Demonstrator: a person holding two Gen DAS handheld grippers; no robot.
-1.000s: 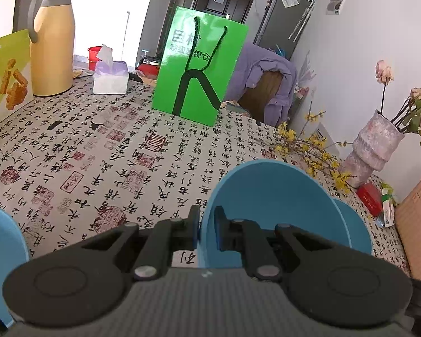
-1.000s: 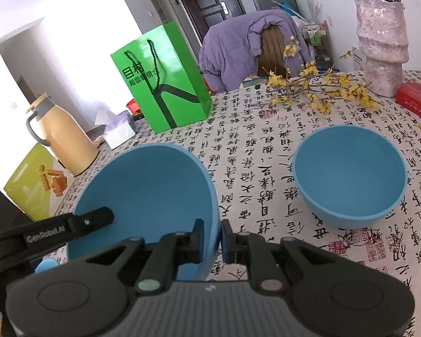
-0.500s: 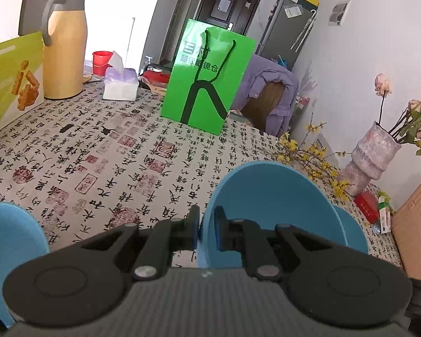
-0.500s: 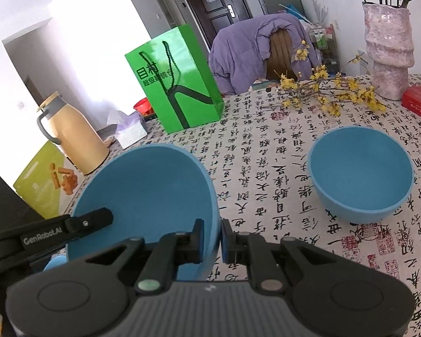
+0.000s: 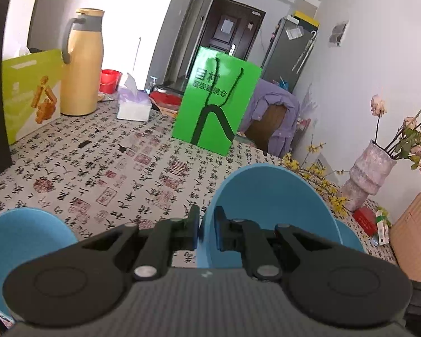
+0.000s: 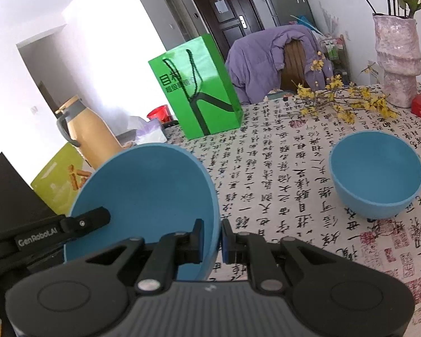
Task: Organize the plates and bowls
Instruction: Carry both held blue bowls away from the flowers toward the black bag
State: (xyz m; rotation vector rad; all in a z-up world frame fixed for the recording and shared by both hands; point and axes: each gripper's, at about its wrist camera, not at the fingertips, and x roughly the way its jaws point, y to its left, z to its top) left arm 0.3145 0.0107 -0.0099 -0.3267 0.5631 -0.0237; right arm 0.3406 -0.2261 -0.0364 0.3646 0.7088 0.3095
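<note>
The left gripper (image 5: 205, 230) and the right gripper (image 6: 212, 237) each clamp a blue bowl's rim (image 5: 266, 193) (image 6: 143, 193). A third bowl (image 6: 376, 174) sits on the counter (image 6: 280, 168) right, near yellow flowers (image 6: 342, 104); green bag (image 6: 199, 90) far.

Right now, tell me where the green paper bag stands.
The green paper bag stands upright at the far edge of the table, between the tissue box on its left and the purple jacket draped over a chair.
</note>
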